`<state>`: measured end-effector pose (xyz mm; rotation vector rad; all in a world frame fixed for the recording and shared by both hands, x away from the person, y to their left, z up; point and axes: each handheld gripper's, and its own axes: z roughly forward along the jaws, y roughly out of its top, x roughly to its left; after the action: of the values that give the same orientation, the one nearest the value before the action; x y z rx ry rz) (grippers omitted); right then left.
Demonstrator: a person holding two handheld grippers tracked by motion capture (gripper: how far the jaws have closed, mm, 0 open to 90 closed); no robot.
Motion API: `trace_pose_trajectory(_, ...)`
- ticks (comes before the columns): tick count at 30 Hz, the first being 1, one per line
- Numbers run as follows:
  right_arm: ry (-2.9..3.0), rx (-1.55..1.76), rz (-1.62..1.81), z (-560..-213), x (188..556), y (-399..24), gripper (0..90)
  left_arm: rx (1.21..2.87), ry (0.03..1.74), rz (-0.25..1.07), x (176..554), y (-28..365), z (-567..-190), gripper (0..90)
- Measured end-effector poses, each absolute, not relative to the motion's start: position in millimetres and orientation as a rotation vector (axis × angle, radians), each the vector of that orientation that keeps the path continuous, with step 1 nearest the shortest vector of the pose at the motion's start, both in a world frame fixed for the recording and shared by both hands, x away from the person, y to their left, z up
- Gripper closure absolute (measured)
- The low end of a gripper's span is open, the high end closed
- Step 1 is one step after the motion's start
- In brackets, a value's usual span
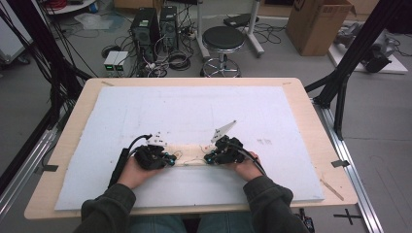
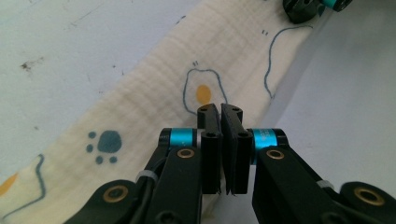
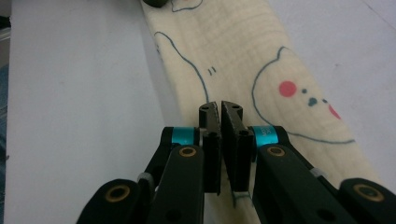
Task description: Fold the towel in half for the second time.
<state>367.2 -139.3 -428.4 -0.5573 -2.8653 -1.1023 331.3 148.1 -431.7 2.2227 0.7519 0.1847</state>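
Near the tabletop's front edge, my left claw point(image 1: 171, 158) and right claw point(image 1: 208, 158) are each pinched tight on an end of the folded cloth point(image 1: 189, 156) lying on the foam mat point(image 1: 194, 111). Beyond the far edge stands a stool point(image 1: 222, 40).

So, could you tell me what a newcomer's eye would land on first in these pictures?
Probably the narrow folded cream cloth printed with blue outlines and a paw mark, lying near the front of the pale blue mat. The left gripper and right gripper sit at its two ends, jaws shut, each apparently pinching an edge of the fabric.
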Motion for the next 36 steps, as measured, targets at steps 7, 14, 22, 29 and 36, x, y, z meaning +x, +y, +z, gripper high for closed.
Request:
trace_pose_trajectory(7,-2.862,-0.565,-1.146,-430.5,362.5,-155.4,83.5,2.205,0.754,0.198,326.4,158.7,-430.7,83.6)
trace_pose_trajectory(14,-2.870,-0.588,-1.228,-417.6,365.2,-162.8,75.8,2.105,0.785,0.243,333.0,176.9,-412.8,83.2)
trace_pose_trajectory(22,-2.936,-0.594,-1.166,-421.3,370.1,-168.6,68.2,2.149,0.836,0.246,336.2,193.5,-421.6,80.8)
trace_pose_trajectory(29,-2.954,-0.590,-1.154,-427.2,369.3,-178.1,60.0,2.162,0.830,0.244,331.8,199.2,-430.2,74.5)
trace_pose_trajectory(36,-2.938,-0.620,-1.190,-430.8,368.0,-198.8,55.9,2.176,0.802,0.236,330.3,200.9,-431.2,68.0)
